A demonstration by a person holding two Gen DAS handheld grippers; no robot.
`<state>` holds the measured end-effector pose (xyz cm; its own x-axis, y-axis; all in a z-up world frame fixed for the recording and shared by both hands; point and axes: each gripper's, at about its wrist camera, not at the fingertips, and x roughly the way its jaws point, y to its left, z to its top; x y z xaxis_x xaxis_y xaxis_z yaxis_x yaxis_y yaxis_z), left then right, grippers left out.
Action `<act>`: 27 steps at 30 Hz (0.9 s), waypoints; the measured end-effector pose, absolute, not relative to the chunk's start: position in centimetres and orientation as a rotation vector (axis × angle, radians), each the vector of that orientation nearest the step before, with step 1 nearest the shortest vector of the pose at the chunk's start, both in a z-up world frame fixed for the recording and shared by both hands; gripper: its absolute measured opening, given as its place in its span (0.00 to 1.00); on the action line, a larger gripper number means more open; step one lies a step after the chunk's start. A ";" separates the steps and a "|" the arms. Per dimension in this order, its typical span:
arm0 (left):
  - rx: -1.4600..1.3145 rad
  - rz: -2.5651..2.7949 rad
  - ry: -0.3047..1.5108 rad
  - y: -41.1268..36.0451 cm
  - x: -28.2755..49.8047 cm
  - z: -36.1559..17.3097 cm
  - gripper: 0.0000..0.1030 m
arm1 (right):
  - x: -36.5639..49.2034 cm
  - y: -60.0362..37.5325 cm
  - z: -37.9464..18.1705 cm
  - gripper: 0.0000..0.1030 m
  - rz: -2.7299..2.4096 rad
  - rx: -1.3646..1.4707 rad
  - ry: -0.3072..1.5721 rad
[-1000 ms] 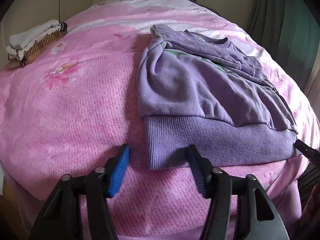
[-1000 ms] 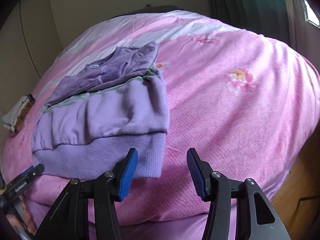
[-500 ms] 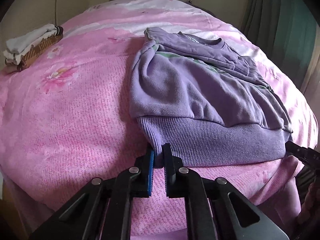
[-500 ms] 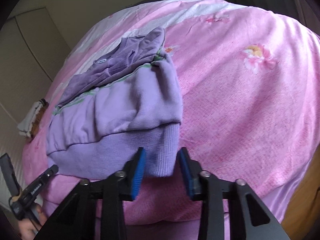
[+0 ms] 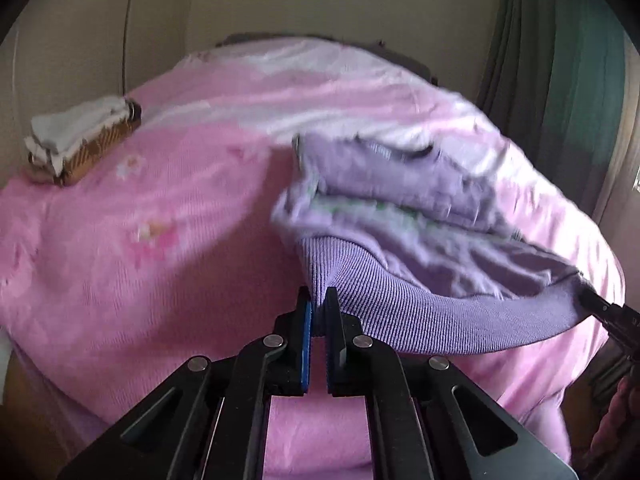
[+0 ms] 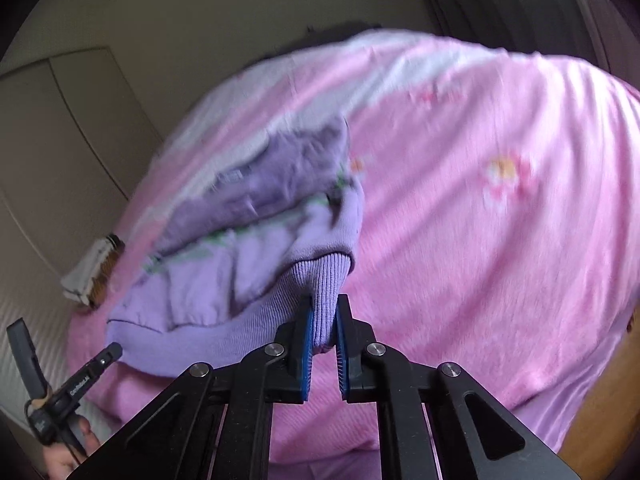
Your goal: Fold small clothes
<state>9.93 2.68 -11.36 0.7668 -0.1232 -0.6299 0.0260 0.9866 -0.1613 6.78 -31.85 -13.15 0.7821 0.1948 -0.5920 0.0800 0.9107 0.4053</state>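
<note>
A purple sweatshirt (image 5: 404,216) lies on the pink bedspread (image 5: 152,240), sleeves folded in over its body. My left gripper (image 5: 318,306) is shut on the left corner of its ribbed hem and holds it raised off the bed. My right gripper (image 6: 324,312) is shut on the right corner of the same hem of the sweatshirt (image 6: 256,236) and holds it raised too. The hem hangs stretched between the two grippers. The right gripper's tip shows in the left wrist view (image 5: 600,308), and the left gripper shows in the right wrist view (image 6: 92,368).
A small stack of folded clothes (image 5: 80,144) sits at the far left of the bed, also seen in the right wrist view (image 6: 94,272). Green curtains (image 5: 568,68) hang at the right. A wall lies behind the bed. The bedspread (image 6: 500,220) extends to the right.
Both grippers closed on the hem corners, the right after the left, and have lifted the hem up off the bed and toward the collar. The views are motion-blurred now.
</note>
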 end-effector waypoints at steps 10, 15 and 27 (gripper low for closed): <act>-0.175 -0.087 0.543 2.0 17.6 -5.0 0.07 | 11.3 -32.4 -6.3 0.10 0.102 0.459 0.529; -0.201 -0.077 0.523 1.7 22.8 -4.1 0.07 | 16.1 -32.7 -4.9 0.10 0.097 0.485 0.511; -0.198 -0.050 0.620 1.3 37.0 -8.8 0.07 | 30.5 -33.0 -6.8 0.10 0.076 0.510 0.588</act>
<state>36.96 1.34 -8.81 0.8131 -0.1054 -0.5724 -0.0129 0.9799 -0.1988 30.49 -33.04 -6.80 0.8331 0.2106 -0.5114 0.0741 0.8738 0.4806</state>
